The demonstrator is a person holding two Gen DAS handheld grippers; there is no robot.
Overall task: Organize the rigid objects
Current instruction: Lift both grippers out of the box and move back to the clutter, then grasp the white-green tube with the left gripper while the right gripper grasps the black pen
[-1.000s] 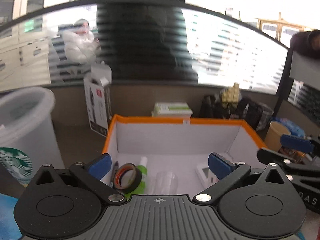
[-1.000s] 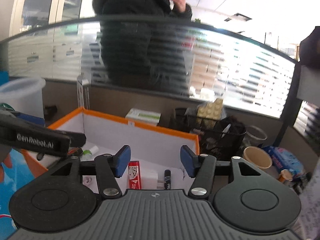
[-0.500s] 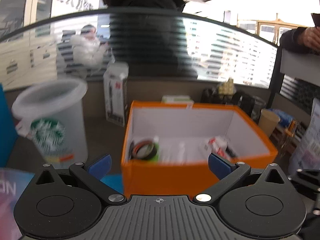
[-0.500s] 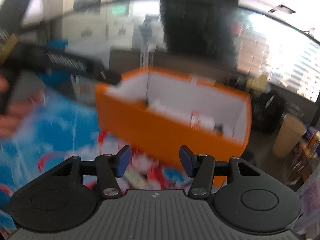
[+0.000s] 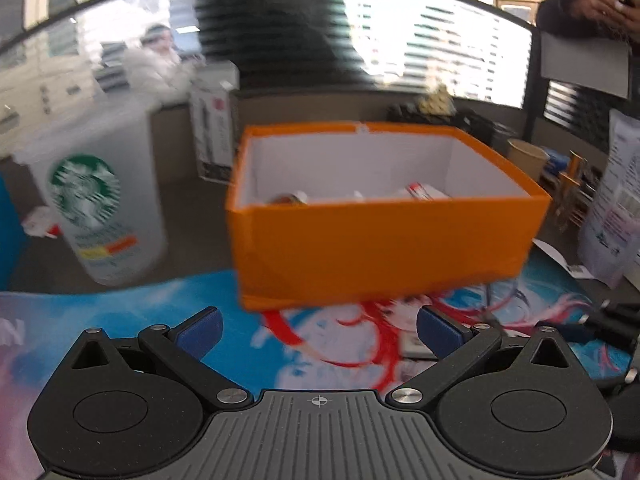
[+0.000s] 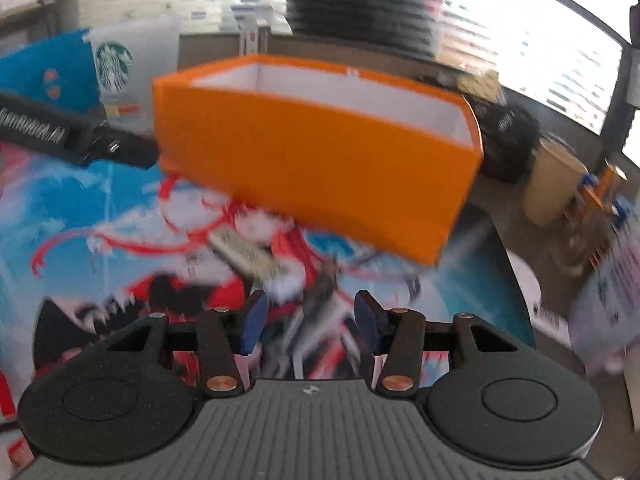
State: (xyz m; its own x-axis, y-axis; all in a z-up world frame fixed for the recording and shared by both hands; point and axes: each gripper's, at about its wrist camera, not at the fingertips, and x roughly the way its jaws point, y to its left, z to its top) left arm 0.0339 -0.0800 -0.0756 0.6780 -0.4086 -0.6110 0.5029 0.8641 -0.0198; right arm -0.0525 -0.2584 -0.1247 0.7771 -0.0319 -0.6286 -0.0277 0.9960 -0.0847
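Note:
An orange box [image 5: 380, 236] with a white inside stands on a printed desk mat [image 5: 120, 320]; small items lie in it, only their tops showing. It also shows in the right wrist view [image 6: 312, 152]. My left gripper [image 5: 318, 330] is open and empty, in front of the box. My right gripper [image 6: 307, 322] is open and empty, above the mat [image 6: 100, 240]. A flat pale object [image 6: 248, 256] and a dark pen-like object [image 6: 320, 292] lie on the mat just ahead of the right gripper, both blurred.
A large Starbucks cup [image 5: 96, 204] stands left of the box. A paper cup [image 6: 554, 184], a black mesh holder [image 6: 508, 140] and clutter stand to the right. A white carton [image 5: 214, 136] stands behind. The left gripper shows in the right wrist view [image 6: 72, 136].
Both grippers have pulled back and away from the box interior, so its outer front wall and the mat now show. Both stay open and empty.

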